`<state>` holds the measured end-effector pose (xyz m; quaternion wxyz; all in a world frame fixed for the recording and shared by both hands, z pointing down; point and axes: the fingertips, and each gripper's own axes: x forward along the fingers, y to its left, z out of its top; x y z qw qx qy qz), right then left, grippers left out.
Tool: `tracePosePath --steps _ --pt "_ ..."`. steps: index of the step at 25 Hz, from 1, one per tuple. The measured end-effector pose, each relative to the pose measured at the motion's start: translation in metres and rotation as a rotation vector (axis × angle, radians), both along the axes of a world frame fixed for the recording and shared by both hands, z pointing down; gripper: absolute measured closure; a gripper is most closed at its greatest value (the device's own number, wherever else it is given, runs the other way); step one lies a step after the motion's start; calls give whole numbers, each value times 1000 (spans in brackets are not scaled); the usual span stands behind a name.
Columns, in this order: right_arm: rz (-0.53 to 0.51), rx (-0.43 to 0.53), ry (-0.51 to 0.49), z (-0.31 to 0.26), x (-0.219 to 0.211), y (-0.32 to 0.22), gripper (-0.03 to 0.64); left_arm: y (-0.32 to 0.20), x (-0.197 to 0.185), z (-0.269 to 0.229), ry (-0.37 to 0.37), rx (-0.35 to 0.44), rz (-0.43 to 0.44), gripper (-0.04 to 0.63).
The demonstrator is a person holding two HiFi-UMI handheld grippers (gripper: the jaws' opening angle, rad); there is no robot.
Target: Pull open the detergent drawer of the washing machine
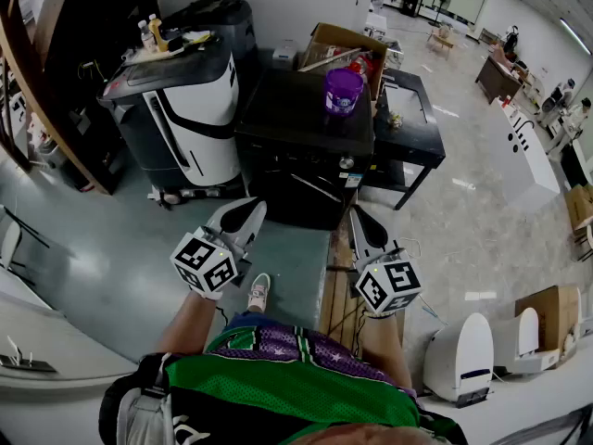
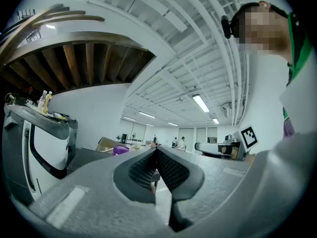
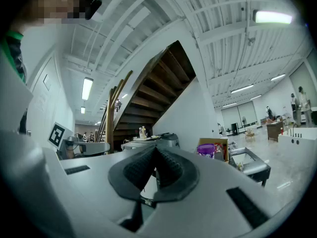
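Note:
A black box-shaped washing machine stands ahead of me on the floor, a small knob at the top right of its dark front. Its detergent drawer cannot be made out from here. A purple bucket sits on its top. Both grippers are held level and well short of the machine. My left gripper is shut with nothing between its pads. My right gripper also has its jaws together and holds nothing, as the right gripper view shows.
A grey and white appliance with bottles on top stands left of the machine. Behind it is an open cardboard box, to its right a low black table. Wooden boards lie on the floor. White casings stand at lower right.

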<state>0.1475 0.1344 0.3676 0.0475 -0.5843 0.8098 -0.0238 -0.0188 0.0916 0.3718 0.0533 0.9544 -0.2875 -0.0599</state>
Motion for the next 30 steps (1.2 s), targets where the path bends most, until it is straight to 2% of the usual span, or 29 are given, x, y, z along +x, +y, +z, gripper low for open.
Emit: tracePosePath --steps 4,14,30 --pt "8 1 8 0 1 5 618 4 0 0 -12 13 -10 578" --pt "6 9 34 -2 1 7 618 8 -4 1 15 -7 -30 579" --pt "11 25 -7 -13 13 8 617 0 2 -2 25 -48 -28 579"
